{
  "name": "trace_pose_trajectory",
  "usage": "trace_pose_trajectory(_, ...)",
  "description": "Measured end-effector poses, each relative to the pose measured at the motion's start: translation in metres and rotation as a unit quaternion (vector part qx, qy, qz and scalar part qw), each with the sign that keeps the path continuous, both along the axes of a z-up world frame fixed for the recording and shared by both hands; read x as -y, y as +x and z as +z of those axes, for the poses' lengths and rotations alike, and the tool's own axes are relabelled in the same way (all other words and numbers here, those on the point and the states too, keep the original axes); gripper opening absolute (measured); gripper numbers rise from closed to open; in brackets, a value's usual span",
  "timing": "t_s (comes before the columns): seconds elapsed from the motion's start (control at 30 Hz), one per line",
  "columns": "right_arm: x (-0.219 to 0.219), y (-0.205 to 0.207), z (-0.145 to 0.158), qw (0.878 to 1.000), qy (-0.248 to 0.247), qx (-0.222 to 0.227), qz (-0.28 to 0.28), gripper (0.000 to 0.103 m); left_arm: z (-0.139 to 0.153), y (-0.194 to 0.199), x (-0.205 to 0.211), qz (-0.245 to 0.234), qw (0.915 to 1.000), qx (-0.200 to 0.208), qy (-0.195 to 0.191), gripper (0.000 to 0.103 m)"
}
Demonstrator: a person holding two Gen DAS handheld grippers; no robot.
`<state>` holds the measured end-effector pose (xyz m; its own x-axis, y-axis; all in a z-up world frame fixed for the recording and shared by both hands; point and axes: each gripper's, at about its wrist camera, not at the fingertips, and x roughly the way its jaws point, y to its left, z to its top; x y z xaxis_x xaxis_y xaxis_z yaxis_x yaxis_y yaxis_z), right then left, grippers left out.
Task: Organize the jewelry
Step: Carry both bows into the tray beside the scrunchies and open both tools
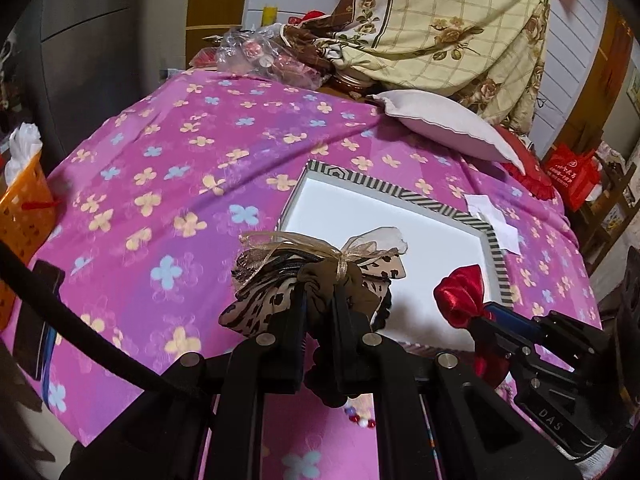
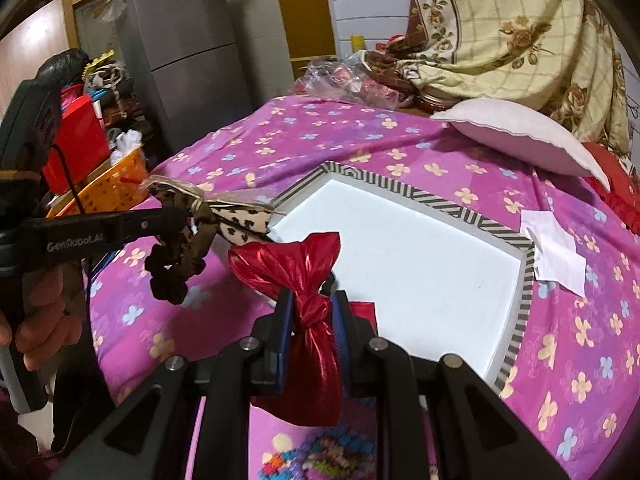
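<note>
Left gripper [image 1: 320, 300] pinching leopard-print bow scrunchie [image 1: 312, 276], lower centre; right gripper [image 2: 312, 316] clamped on red satin bow [image 2: 304, 276]. Best lowered over white tray [image 2: 420, 248], released gently, well apart.

Ahead of both grippers, the white floor of the striped box [image 2: 420, 264] lies bare, with open air above it. The left gripper [image 1: 320, 300], filled by a leopard bow [image 1: 280, 292], and the right gripper [image 2: 312, 308], filled by a red bow [image 2: 304, 276], crowd its near edge side by side. Beyond the box, a pillow [image 2: 528, 132] and a piled quilt [image 2: 520, 32] block the far right. A paper slip [image 2: 556, 256] lies just right of the box.
</note>
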<state>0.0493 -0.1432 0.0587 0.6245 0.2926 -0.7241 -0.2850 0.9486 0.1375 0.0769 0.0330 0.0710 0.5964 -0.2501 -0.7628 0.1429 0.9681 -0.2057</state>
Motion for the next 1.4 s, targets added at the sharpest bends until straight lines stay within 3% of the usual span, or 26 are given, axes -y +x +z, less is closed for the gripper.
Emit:
trace_pose_trajectory(0.2,0.005,0.030,-0.006,1.000,0.009,-0.011,-0.022,0.020,-0.006,0.025,0.008,0.001,0.9999,-0.001,0.011,0.032)
trace_pose_trajectory(0.47,0.000,0.081,-0.029,0.998,0.007,-0.046,-0.046,0.020,-0.021,0.072,0.015,0.003,0.9998,-0.017,-0.002,0.032)
trace_pose_trajectory(0.63,-0.004,0.110,-0.050,0.995,0.025,-0.072,-0.063,0.020,-0.040,0.101,0.017,0.018,0.9992,-0.036,-0.002,0.032)
trace_pose_trajectory(0.9,-0.010,0.146,-0.079,0.990,0.007,-0.108,-0.088,0.020,-0.074,0.121,0.017,0.043,0.9964,-0.072,0.014,0.033)
trace_pose_trajectory(1.13,0.000,0.146,-0.086,0.988,0.038,-0.115,-0.095,0.029,-0.080,0.120,0.020,0.045,0.9964,-0.067,0.025,0.034)
trace_pose_trajectory(1.33,0.016,0.127,-0.068,0.988,0.052,-0.101,-0.106,0.037,-0.070,0.111,0.018,0.040,0.9975,-0.057,0.015,0.051)
trace_pose_trajectory(1.4,0.019,0.118,-0.061,0.988,0.052,-0.096,-0.106,0.038,-0.065,0.105,0.017,0.039,0.9977,-0.052,0.018,0.052)
